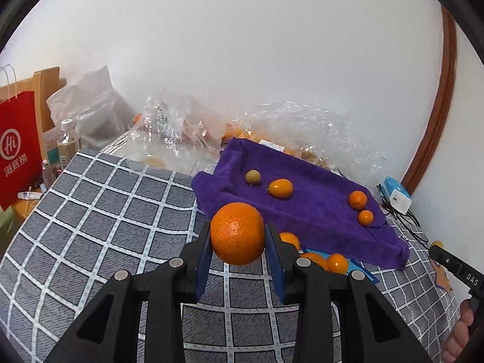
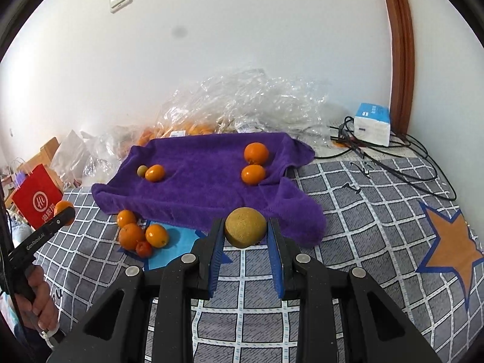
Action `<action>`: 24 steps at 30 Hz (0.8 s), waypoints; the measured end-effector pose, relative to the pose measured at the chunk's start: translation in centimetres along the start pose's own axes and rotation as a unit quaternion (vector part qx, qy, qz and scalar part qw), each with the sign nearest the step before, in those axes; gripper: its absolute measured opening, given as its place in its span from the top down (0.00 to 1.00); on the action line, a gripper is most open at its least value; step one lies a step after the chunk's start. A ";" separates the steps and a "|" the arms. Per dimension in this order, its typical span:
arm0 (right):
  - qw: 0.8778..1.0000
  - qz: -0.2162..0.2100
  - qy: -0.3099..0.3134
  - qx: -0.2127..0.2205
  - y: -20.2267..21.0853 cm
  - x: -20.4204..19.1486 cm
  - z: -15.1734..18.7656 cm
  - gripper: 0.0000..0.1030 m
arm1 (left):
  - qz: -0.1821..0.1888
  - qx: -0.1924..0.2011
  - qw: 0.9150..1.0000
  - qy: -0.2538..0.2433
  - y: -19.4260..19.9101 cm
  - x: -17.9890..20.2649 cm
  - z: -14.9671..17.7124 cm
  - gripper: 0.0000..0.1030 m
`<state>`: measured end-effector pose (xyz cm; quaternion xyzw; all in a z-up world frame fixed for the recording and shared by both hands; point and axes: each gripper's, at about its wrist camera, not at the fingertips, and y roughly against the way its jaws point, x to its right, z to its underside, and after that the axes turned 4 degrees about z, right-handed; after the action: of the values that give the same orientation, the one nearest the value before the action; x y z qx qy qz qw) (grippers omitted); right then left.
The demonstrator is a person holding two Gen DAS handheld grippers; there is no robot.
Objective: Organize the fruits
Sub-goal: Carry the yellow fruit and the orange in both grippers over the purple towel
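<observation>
My left gripper (image 1: pixel 237 236) is shut on a large orange (image 1: pixel 237 237), held above the checked bedspread just in front of the purple towel (image 1: pixel 302 199). My right gripper (image 2: pixel 245 232) is shut on a round brownish-green fruit (image 2: pixel 245 231), also raised near the towel's (image 2: pixel 205 181) front edge. On the towel lie a small greenish fruit (image 2: pixel 142 170) beside an oval orange one (image 2: pixel 155 172) at the left, and two oranges (image 2: pixel 256 152) (image 2: pixel 253 174) at the right. Several small oranges (image 2: pixel 131 236) cluster on a blue sheet (image 2: pixel 172 248) in front of the towel.
Crumpled clear plastic bags (image 2: pixel 242 106) with more fruit lie behind the towel by the wall. A blue-white box (image 2: pixel 372 124) and black cables (image 2: pixel 402 163) sit at the right. A red paper bag (image 1: pixel 18 148), bottle (image 1: pixel 68 142) and wooden chair stand left. Checked bedspread (image 1: pixel 106 211) stretches in front.
</observation>
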<state>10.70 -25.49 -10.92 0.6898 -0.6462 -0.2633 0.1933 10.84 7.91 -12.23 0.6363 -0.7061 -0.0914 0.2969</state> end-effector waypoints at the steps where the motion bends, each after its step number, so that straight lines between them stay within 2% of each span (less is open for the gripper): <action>1: 1.000 0.002 0.002 0.003 0.2 0.0 -0.2 0.73 | 0.005 0.002 1.000 0.001 0.3 0.0 -0.2 0.69; 7: 1.000 0.005 0.007 0.023 1.1 0.1 -1.9 0.73 | 0.012 0.015 0.999 -0.029 2.0 1.6 -2.5 0.69; 14: 0.999 0.010 0.002 0.032 0.0 0.1 -3.6 0.73 | 0.017 0.022 0.999 -0.028 2.0 2.5 -5.2 0.69; 24: 1.000 0.011 -0.009 0.027 -3.0 0.2 -6.1 0.73 | 0.015 0.016 0.999 -0.027 -1.7 3.8 -7.4 0.69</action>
<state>16.82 -25.88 -7.98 0.6850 -0.6626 -0.2499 0.1711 16.20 5.85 -6.01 0.6275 -0.7248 -0.0925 0.2689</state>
